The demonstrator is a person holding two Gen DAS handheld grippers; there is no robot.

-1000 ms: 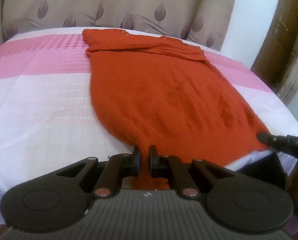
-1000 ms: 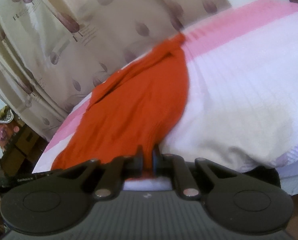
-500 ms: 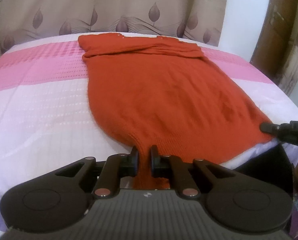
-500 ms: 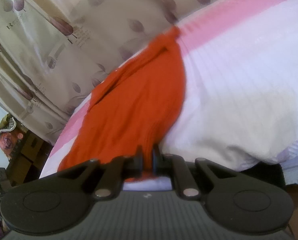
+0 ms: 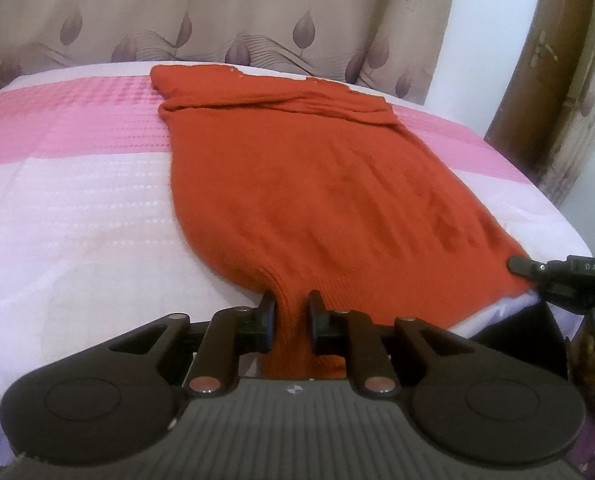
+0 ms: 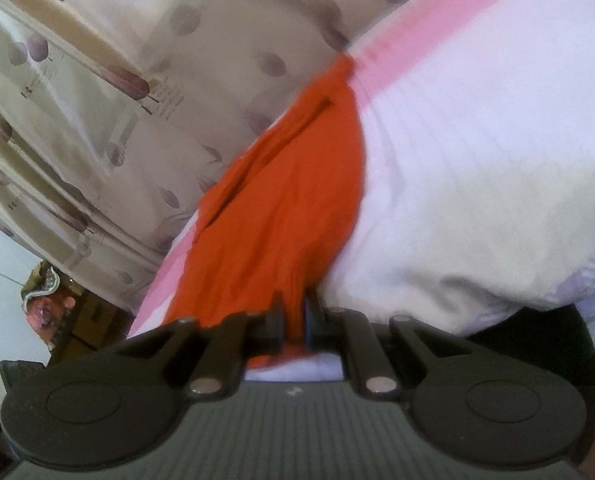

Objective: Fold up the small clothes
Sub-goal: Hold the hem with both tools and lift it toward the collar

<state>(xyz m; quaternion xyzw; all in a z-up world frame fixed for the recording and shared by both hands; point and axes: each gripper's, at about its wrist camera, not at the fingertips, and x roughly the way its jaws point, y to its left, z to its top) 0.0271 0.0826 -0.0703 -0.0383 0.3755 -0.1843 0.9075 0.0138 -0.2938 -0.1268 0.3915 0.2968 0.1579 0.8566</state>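
One orange sweater (image 5: pixel 309 192) lies flat on one bed (image 5: pixel 69 216), hem at the near edge. Two grippers: left gripper (image 5: pixel 290 322) fingers clamp the hem's left corner; right gripper (image 6: pixel 294 314) fingers pinch the right corner. One curtain (image 5: pixel 217 12) behind.

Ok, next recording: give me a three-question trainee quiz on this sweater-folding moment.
1. True or false: both grippers are shut on the sweater.
2. Which end of the sweater is already folded over? A) the far end near the curtain B) the near end at the bed edge
3. Fill in: the left gripper and right gripper each pinch the sweater's near ____.

Key: 1 true; 2 A; 3 hem.
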